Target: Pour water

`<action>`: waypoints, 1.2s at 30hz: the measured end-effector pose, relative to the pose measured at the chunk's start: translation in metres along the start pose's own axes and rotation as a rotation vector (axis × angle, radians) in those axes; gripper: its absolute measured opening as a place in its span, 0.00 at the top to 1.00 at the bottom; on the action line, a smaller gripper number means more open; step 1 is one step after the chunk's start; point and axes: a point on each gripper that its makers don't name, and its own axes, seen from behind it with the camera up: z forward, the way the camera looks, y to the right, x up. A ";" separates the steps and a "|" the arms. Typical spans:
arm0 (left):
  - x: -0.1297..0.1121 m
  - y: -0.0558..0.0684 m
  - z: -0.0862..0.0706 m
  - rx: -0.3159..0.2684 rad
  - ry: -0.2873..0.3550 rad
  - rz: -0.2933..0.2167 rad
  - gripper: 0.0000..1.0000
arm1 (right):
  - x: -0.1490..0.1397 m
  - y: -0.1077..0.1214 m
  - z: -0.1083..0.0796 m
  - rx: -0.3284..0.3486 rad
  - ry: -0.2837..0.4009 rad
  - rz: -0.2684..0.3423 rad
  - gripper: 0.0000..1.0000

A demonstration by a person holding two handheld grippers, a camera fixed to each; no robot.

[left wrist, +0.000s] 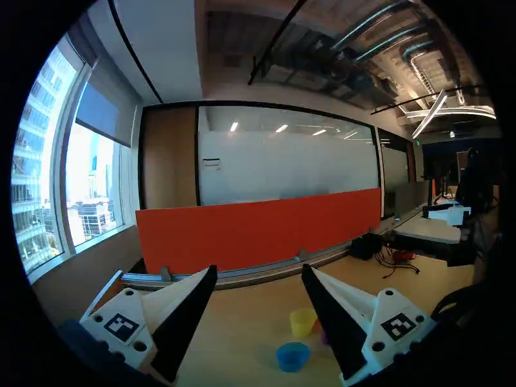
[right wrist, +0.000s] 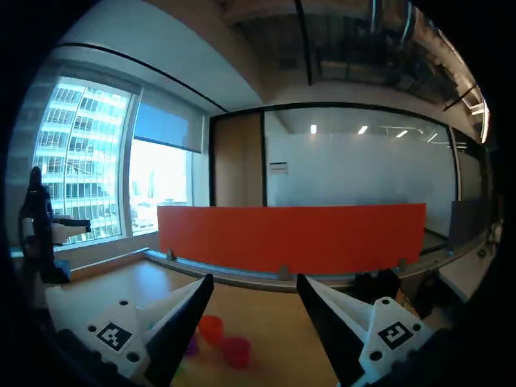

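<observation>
In the left gripper view my left gripper (left wrist: 258, 271) is open, held above the wooden desk (left wrist: 251, 322) with nothing between its fingers. Below and ahead of it stand a yellow cup (left wrist: 302, 320) and a blue cup (left wrist: 293, 355); a purple one shows partly behind the right finger. In the right gripper view my right gripper (right wrist: 255, 278) is open too and holds nothing. Under it on the desk (right wrist: 271, 329) sit an orange cup (right wrist: 211, 327) and a red cup (right wrist: 236, 351), with a purple cup (right wrist: 191, 345) half hidden by the left finger.
An orange divider panel (left wrist: 258, 229) runs along the desk's far edge, a glass wall behind it. Cables and black gear (left wrist: 380, 248) lie at the right end. Windows (left wrist: 58, 193) are on the left. A dark stand (right wrist: 42, 232) rises at the left in the right gripper view.
</observation>
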 end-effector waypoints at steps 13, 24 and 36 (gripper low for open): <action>0.001 0.026 0.003 -0.138 -0.001 -0.021 0.03 | 0.010 -0.042 -0.008 0.211 -0.007 -0.029 0.00; -0.007 0.037 0.005 -0.195 -0.023 -0.008 0.03 | 0.004 -0.063 -0.006 0.297 -0.042 -0.050 0.00; -0.026 0.046 0.006 -0.250 -0.060 -0.002 0.03 | -0.017 -0.081 -0.005 0.378 -0.108 -0.083 0.00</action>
